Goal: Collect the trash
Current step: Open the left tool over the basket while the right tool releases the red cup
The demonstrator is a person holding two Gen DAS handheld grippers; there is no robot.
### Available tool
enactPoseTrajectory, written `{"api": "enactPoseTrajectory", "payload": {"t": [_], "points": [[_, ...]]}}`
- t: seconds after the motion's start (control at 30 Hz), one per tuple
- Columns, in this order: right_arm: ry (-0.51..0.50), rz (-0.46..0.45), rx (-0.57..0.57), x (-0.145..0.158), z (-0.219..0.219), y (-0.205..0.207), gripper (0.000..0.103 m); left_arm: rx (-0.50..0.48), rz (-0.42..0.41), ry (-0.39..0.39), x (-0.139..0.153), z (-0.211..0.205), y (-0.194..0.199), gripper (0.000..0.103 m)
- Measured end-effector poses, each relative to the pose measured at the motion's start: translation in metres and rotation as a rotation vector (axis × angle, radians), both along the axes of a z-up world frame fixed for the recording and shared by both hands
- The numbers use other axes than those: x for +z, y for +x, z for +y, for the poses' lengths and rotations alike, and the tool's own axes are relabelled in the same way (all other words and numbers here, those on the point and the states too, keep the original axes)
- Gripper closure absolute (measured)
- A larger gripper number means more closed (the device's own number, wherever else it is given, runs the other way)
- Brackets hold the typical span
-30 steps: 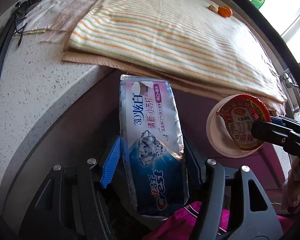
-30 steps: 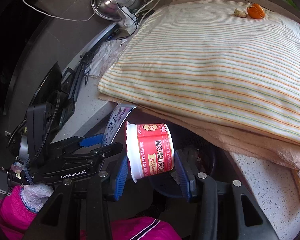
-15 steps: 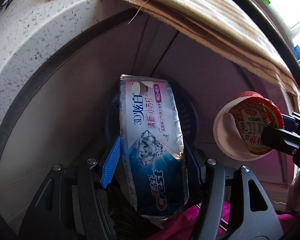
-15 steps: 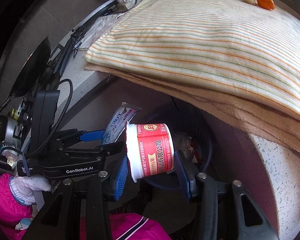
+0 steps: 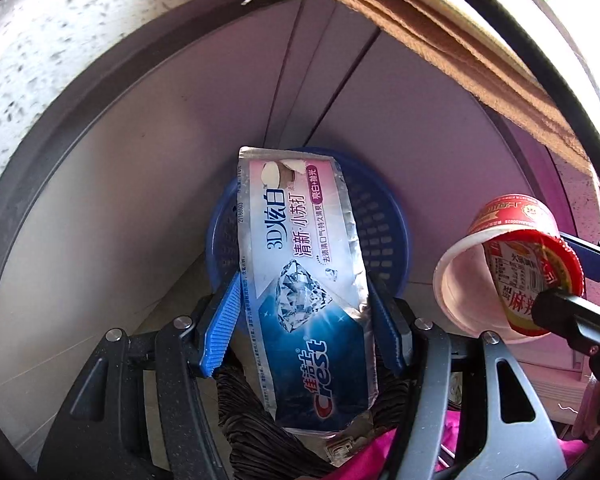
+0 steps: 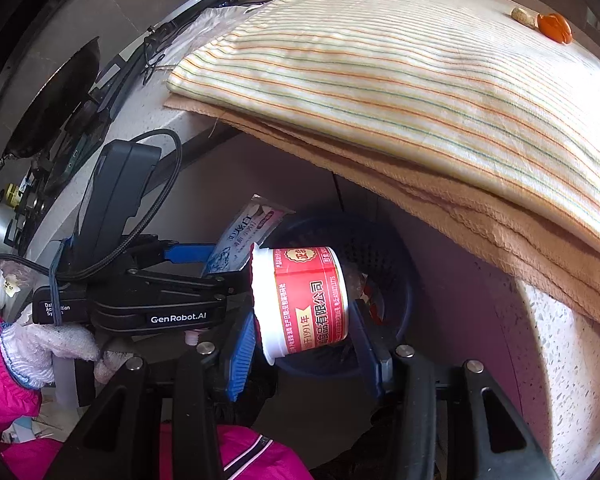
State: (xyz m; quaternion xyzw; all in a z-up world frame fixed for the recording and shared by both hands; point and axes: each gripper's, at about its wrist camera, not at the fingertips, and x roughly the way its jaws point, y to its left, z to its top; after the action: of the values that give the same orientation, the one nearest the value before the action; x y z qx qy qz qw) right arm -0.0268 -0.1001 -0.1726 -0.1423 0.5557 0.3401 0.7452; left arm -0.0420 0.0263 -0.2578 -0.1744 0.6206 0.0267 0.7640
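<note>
We have two bits of trash, and both hang over the bin [image 5: 396, 236]. The bin is blue, has holes in its wall, and sits on the floor under the table [image 6: 572, 360] edge.

The tube [image 5: 304, 280] is a flat toothpaste tube. Its long way points straight out from our left claw [image 5: 304, 320], and its far end hangs over the bin's mouth. The bin lies just past and below it. So the tube should drop in if we let go, but only just, for the claw itself looks to sit near the bin's rim.

The cup [image 6: 304, 300] is red and white and lies on its side in our right claw [image 6: 304, 344]. Its open mouth faces the left claw. The bin is right behind and under it. In the right view we can see some trash in the bin by the cup.

Both claws are about as near to the bin. The left claw is partly closed and pinches the tube by its two long edges. The right claw is partly closed too and grips the cup across its round wall.

A striped cloth [image 6: 380, 80] covers the table, and an orange peel [image 6: 554, 28] lies on it, far from both claws.
</note>
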Motion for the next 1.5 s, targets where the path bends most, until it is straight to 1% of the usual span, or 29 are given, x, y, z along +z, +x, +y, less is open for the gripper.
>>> {"api": "enactPoseTrajectory", "payload": {"t": [0.3,0.37,0.4,0.43,0.5,0.7,0.87,1.13,1.27,1.37,1.5], "points": [[-0.02,-0.031,0.011,0.002,0.003,-0.003,0.054,-0.015,0.002,0.021,0.009,-0.004,-0.009,0.04],[-0.017,-0.034,0.01,0.003,0.003,-0.003,0.054,-0.017,-0.001,0.034,0.007,-0.012,-0.01,0.034],[-0.016,-0.036,0.01,0.004,0.003,-0.003,0.052,-0.016,-0.005,0.038,0.008,-0.013,-0.01,0.031],[-0.016,-0.039,0.01,0.005,0.003,-0.003,0.05,-0.015,-0.008,0.038,0.008,-0.016,-0.01,0.03],[-0.013,-0.042,0.011,0.006,0.001,-0.003,0.049,-0.013,-0.008,0.039,0.011,-0.016,-0.011,0.03],[-0.006,-0.049,0.009,0.011,0.001,-0.004,0.048,-0.006,-0.009,0.047,0.015,-0.012,-0.015,0.03],[0.009,-0.045,0.008,0.015,-0.001,-0.004,0.048,-0.005,-0.019,0.061,0.024,-0.006,-0.013,0.03],[0.038,-0.042,0.023,0.028,-0.003,-0.004,0.045,-0.015,-0.036,0.092,0.044,-0.004,-0.013,0.03],[0.063,-0.043,0.03,0.04,-0.007,-0.004,0.043,-0.032,-0.056,0.118,0.058,-0.003,-0.015,0.03],[0.083,-0.054,0.025,0.051,-0.012,-0.003,0.04,-0.046,-0.077,0.142,0.074,-0.002,-0.017,0.03],[0.122,-0.067,-0.008,0.067,-0.02,0.002,0.036,-0.061,-0.117,0.172,0.098,-0.004,-0.019,0.03]]}}
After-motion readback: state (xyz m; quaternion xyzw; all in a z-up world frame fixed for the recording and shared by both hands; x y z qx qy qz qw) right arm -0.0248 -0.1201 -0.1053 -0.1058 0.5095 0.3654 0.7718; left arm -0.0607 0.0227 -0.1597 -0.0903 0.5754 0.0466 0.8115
